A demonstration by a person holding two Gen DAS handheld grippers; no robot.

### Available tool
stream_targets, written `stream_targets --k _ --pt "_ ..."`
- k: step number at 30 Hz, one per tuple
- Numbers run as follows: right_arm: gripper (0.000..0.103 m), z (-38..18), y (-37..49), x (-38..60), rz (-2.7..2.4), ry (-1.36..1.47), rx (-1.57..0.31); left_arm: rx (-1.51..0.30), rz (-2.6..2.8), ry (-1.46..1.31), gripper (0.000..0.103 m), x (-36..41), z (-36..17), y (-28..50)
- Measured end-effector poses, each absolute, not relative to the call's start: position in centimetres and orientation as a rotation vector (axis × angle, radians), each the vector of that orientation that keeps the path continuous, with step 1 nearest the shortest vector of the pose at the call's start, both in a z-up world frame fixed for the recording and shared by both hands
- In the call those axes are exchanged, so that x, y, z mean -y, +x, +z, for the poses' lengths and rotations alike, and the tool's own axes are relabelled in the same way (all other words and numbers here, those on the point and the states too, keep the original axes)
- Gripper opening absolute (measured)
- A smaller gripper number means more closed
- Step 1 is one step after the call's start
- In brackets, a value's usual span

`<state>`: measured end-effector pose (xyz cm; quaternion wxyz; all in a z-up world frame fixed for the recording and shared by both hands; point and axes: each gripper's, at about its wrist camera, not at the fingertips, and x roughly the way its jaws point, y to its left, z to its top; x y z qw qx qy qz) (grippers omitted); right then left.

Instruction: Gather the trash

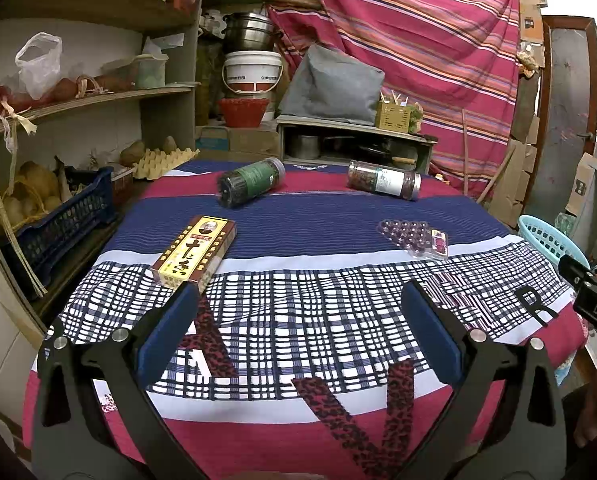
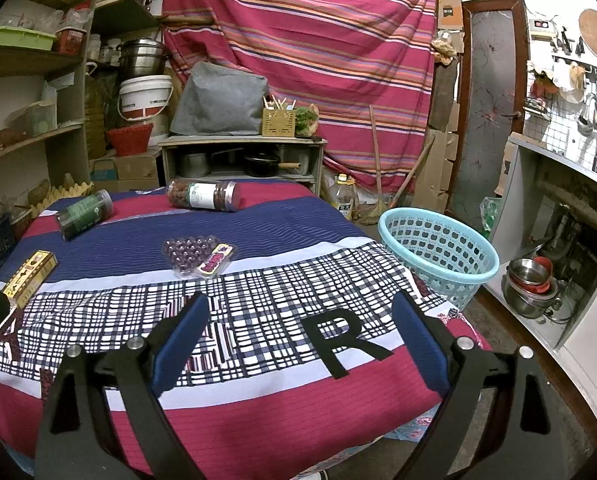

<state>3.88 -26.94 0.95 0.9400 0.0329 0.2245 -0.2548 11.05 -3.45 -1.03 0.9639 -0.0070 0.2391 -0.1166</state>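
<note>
Several pieces of trash lie on the cloth-covered table (image 1: 298, 412). A yellow-brown box (image 1: 196, 252) (image 2: 30, 276) sits near the left. A dark jar with a green label (image 1: 252, 181) (image 2: 84, 214) lies on its side at the back left. A clear jar with a white label (image 1: 384, 180) (image 2: 204, 195) lies at the back. A clear blister tray (image 1: 414, 236) (image 2: 198, 258) rests mid-table. A light blue basket (image 2: 438, 252) (image 1: 548, 240) stands off the table's right edge. My left gripper (image 1: 298, 304) is open above the front of the cloth, empty. My right gripper (image 2: 300, 312) is open too, empty, over the front right.
Shelves (image 1: 78, 100) with bags, an egg tray and a blue crate (image 1: 58, 224) line the left. A low cabinet (image 2: 242, 160) with pots and a striped hanging cloth (image 2: 318, 40) stand behind. Steel pots (image 2: 532, 288) sit under a counter at the right. A door (image 2: 486, 100) is beyond the basket.
</note>
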Motion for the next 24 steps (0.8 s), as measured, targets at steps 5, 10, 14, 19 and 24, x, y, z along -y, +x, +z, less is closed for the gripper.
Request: stream_targets --k 5,10,14,19,24 --pt "0.091 0.88 3.92 26.97 -0.519 0.063 -0.459 -0.485 -0.237 -0.015 0.098 3.44 -0.99 11.06" --pt "0.091 0.82 3.98 26.91 -0.52 0.064 -0.46 -0.486 -0.237 -0.016 0.098 3.4 -0.98 11.11" --pt "0.091 0.89 3.91 26.82 -0.52 0.062 -0.459 -0.487 -0.237 -0.016 0.098 3.41 -1.05 11.11" --pt "0.091 0.88 3.92 26.84 -0.519 0.061 -0.459 -0.487 -0.236 -0.014 0.098 3.43 -1.06 11.12" --pt "0.091 0.88 3.93 26.84 -0.519 0.061 -0.459 -0.488 -0.235 -0.017 0.098 3.46 -1.36 11.03"
